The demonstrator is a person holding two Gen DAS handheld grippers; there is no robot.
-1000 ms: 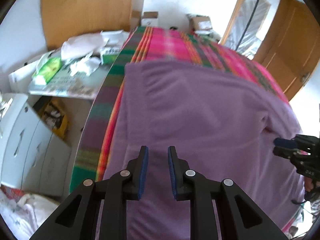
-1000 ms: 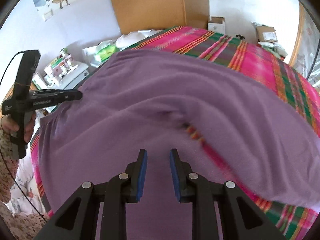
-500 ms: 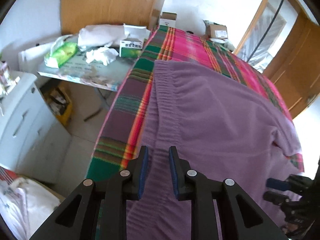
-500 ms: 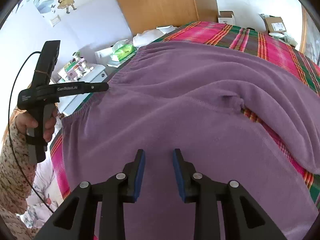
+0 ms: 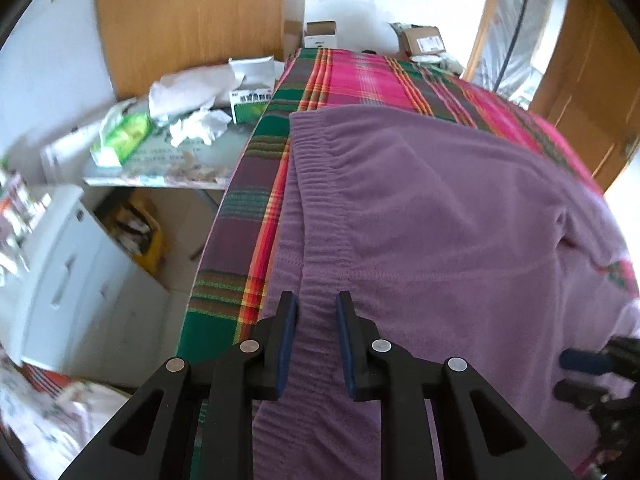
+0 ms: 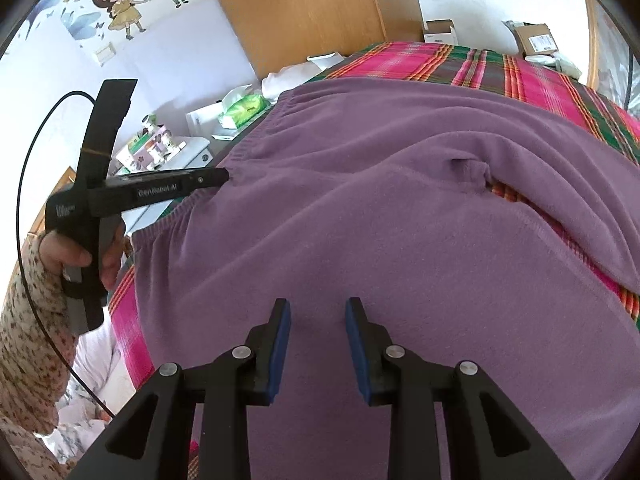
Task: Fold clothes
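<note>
From the left wrist camera, purple fleece trousers (image 5: 440, 220) lie spread across a bed covered in a pink, green and purple plaid blanket (image 5: 360, 76), the gathered elastic waistband (image 5: 316, 208) running along the bed's left edge. The left gripper (image 5: 316, 308) hangs over that waistband, its blue-padded jaws narrowly apart and closing, with the ribbed band seen in the gap between them; whether the pads press on the cloth cannot be told. At the lower right edge of the view the tips of the right gripper (image 5: 580, 376) show dark over the fleece. Beside the bed stand a cluttered low table (image 5: 168, 164) bearing a green tissue pack (image 5: 124, 136) and a small green box (image 5: 250, 106), a white drawer cabinet (image 5: 68, 280) and a wooden wardrobe (image 5: 192, 16).

From the right wrist camera, the right gripper (image 6: 318, 312) hovers above the broad flat of the trousers (image 6: 380, 220), its jaws moderately apart with nothing pinched between them. To the left, a hand (image 6: 80, 252) in a floral sleeve (image 6: 28, 340) grips the handle of the left gripper (image 6: 222, 176), whose tip meets the waistband (image 6: 248, 140) at the bed's edge. A cartoon wall sticker (image 6: 132, 0) of two children decorates the wall behind.
</note>
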